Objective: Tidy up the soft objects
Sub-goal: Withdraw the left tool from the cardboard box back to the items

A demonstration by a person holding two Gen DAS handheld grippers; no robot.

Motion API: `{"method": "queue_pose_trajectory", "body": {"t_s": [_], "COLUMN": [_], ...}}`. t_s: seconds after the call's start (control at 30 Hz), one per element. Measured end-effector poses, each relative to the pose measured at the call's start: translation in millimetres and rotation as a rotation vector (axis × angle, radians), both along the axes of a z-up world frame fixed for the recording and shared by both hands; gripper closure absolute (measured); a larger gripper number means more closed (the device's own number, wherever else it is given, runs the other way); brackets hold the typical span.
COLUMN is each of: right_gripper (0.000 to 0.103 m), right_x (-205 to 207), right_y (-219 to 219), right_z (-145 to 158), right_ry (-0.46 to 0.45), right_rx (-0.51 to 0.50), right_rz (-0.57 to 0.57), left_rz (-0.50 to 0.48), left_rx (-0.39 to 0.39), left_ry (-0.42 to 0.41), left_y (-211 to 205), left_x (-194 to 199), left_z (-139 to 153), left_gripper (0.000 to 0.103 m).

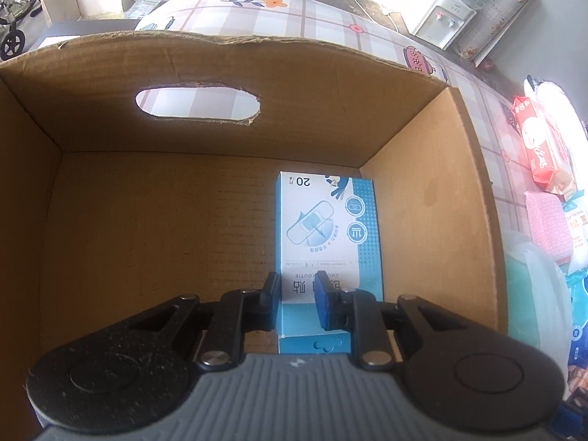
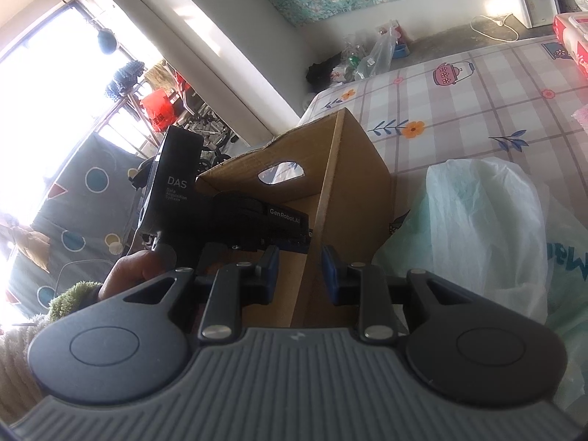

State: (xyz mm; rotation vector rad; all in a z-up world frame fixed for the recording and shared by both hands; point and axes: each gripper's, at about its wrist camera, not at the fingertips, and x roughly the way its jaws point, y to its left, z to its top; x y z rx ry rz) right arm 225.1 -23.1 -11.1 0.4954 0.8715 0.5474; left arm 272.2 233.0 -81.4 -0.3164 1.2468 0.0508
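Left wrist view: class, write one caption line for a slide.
Left claw over a blue plaster box lying inside a cardboard box.

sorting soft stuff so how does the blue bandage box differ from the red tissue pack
The blue bandage box lies inside the cardboard carton; the red tissue pack lies outside it on the checked bedsheet. The bandage box is stiff and sharp-cornered; the tissue pack is a rounded, glossy wrapper. Both carry printed labels.
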Motion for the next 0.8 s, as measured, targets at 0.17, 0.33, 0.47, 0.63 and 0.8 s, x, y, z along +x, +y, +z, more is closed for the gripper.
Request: {"method": "queue_pose_trajectory", "body": {"t_s": [0.17,0.33,0.47,0.63,0.8], "right_gripper": [0.078,0.078,0.077,0.077,0.076], "right_x": [-3,-7,-12,-21,-36], "right_y": [-3,-5,-9,-17,-29], "right_z": [-1,1,5,13,20], "right_ry": [0.004,-0.002,-0.015,-0.039,-0.071], "right_rx": [-0.001,-0.01,-0.019,-0.023,-0.026], "right_rz": [-0.011,-0.023,-0.037,-0.048,-0.067], "left_rz": [0.028,0.047,0.059,0.065,0.063], "left_rx": [0.007,0.015,0.046,0.07,0.092], "left_ry": [-0.029,-0.046,-0.095,-0.147,-0.207], "left_y": [0,0,2,-2,-11], "left_x": [5,4,-14,-31,-56], "left_z": [-1,2,19,49,86], "left_gripper": [0.082,0.08,0.064,0.056,0.053]}}
